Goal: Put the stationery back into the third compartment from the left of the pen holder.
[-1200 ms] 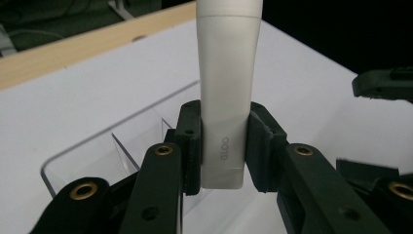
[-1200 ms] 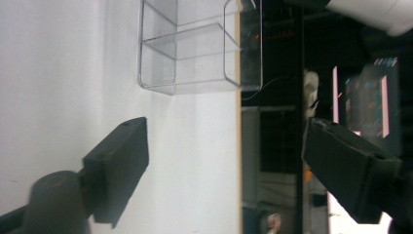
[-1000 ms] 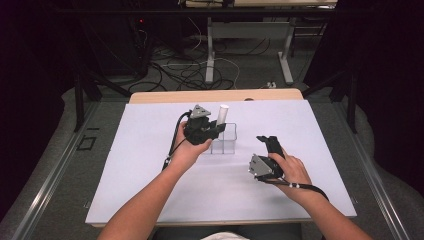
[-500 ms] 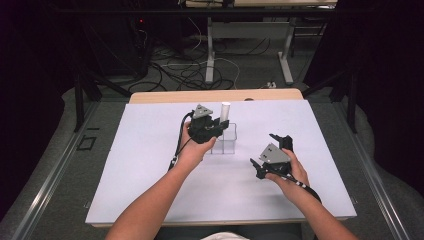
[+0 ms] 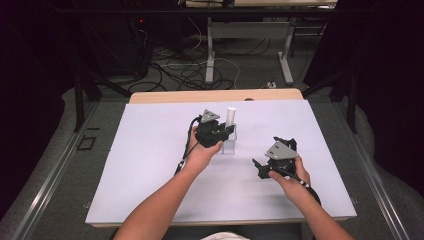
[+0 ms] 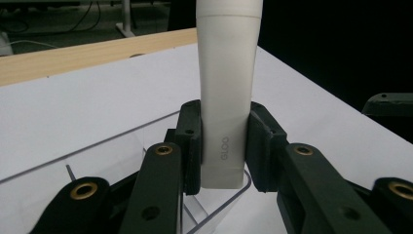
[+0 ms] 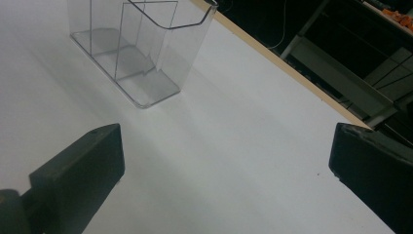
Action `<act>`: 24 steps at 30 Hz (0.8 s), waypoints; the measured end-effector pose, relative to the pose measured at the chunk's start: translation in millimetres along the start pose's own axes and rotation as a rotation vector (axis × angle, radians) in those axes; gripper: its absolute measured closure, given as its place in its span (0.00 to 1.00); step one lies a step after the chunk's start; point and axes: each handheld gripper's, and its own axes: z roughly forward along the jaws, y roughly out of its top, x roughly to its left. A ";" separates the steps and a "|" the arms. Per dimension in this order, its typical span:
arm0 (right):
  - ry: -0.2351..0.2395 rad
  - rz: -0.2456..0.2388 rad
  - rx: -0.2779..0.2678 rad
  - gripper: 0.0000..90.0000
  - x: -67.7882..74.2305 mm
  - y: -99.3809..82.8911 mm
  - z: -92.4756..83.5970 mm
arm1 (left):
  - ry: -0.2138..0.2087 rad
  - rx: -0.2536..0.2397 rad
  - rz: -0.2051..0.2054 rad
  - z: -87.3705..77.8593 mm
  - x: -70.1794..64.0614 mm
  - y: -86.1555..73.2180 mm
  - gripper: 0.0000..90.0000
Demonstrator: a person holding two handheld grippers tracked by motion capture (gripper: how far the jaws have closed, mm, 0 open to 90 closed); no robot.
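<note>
A white tube marked GLOO stands upright with my left gripper shut on its lower end. Its bottom hangs just over the rim of a clear plastic holder. In the high view the left gripper holds the tube above the holder at mid-table. My right gripper rests low to the right of the holder. Its jaws have just been opening and stand wide apart with nothing between them. In the right gripper view the right gripper faces the divided holder farther off.
A white sheet covers the table, with a strip of bare wood along the far edge. Beyond it are table legs and cables on the floor. The left gripper's cable trails along the forearm.
The left gripper has come down and slightly right with the tube, closer to the holder. The right gripper has shifted a little and its jaws have spread wider.
</note>
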 end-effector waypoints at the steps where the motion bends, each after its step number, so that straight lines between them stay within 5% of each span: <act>1: 0.000 0.008 0.002 0.00 0.4 -0.3 -0.1 | 0.005 0.008 0.007 1.4 0.9 -1.3 0.79; 8: 0.016 0.038 0.004 0.00 -1.5 -3.8 1.5 | 0.004 0.026 -0.027 8.4 3.4 -8.0 0.79; 24: 0.031 0.053 0.023 0.00 -3.0 -5.8 1.6 | 0.022 0.054 -0.010 14.4 4.6 -12.1 0.79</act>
